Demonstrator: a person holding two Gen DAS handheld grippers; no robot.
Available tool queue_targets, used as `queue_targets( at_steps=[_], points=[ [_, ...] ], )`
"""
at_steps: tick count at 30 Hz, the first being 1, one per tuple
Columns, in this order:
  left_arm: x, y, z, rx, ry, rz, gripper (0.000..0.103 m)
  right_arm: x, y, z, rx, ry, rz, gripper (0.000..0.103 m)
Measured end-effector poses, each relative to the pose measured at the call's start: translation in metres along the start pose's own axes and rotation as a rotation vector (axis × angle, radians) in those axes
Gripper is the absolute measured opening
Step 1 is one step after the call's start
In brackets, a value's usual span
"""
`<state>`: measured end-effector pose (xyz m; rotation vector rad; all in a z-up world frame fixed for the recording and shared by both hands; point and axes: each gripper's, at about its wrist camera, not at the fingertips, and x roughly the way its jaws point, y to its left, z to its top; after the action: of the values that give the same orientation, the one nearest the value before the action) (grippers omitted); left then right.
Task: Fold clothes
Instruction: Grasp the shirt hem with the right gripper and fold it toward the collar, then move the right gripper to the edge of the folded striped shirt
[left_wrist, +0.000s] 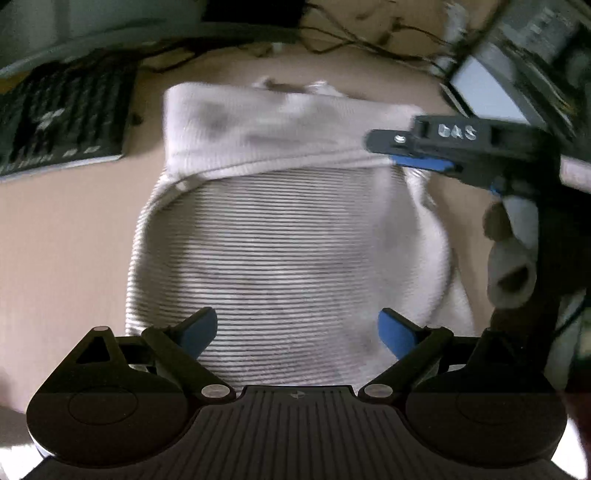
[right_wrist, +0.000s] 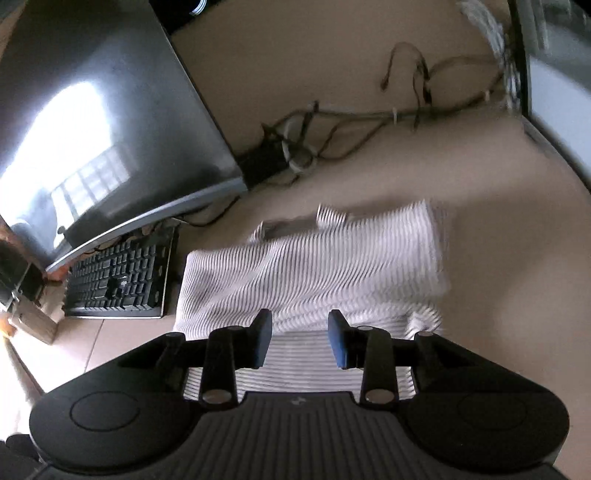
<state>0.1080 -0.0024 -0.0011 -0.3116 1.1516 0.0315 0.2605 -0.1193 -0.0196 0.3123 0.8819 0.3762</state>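
A white garment with thin dark stripes (left_wrist: 280, 236) lies on the beige table, its far part folded back toward me so the pale inside shows. It also shows in the right wrist view (right_wrist: 314, 258). My left gripper (left_wrist: 297, 328) is open and empty, hovering over the near part of the garment. My right gripper (right_wrist: 300, 338) is open with a moderate gap, just above the garment's near fold. In the left wrist view the right gripper (left_wrist: 424, 158) comes in from the right at the folded edge, held by a gloved hand (left_wrist: 511, 254).
A black keyboard (right_wrist: 118, 280) lies left of the garment, also in the left wrist view (left_wrist: 62, 118). A dark monitor (right_wrist: 92, 110) stands behind it. Tangled cables (right_wrist: 351, 122) lie at the back. A light-screened device (left_wrist: 484, 92) stands at the right.
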Motion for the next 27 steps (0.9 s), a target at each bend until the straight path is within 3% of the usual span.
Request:
queue_targets(
  at_steps=[3, 7, 10, 12, 16, 18, 22, 27],
  points=[
    [0.006, 0.003, 0.001, -0.060, 0.021, -0.002, 0.097, -0.008, 0.008, 0.003, -0.103, -0.103, -0.067, 0.033],
    [0.015, -0.010, 0.003, -0.034, 0.035, 0.008, 0.097, -0.023, -0.001, 0.021, -0.214, -0.198, -0.141, 0.033],
    [0.012, -0.014, 0.006, -0.026, -0.003, 0.003, 0.097, -0.004, -0.032, 0.029, -0.110, -0.084, -0.086, 0.032],
    [0.008, -0.012, 0.013, -0.019, -0.080, 0.007, 0.097, 0.014, -0.051, 0.021, -0.038, -0.020, -0.096, 0.030],
    [0.010, -0.002, 0.036, 0.010, -0.242, 0.045, 0.097, 0.014, -0.047, 0.014, -0.086, -0.047, -0.103, 0.030],
    [0.020, 0.001, 0.052, 0.024, -0.275, 0.061, 0.097, 0.016, -0.042, 0.015, -0.128, -0.035, -0.113, 0.031],
    [0.051, 0.005, 0.083, 0.014, -0.280, 0.060, 0.097, 0.017, -0.035, 0.008, -0.203, -0.039, -0.126, 0.033],
    [0.090, 0.019, 0.100, -0.021, -0.203, 0.120, 0.098, 0.022, -0.033, 0.009, -0.234, -0.046, -0.136, 0.033]
  ],
)
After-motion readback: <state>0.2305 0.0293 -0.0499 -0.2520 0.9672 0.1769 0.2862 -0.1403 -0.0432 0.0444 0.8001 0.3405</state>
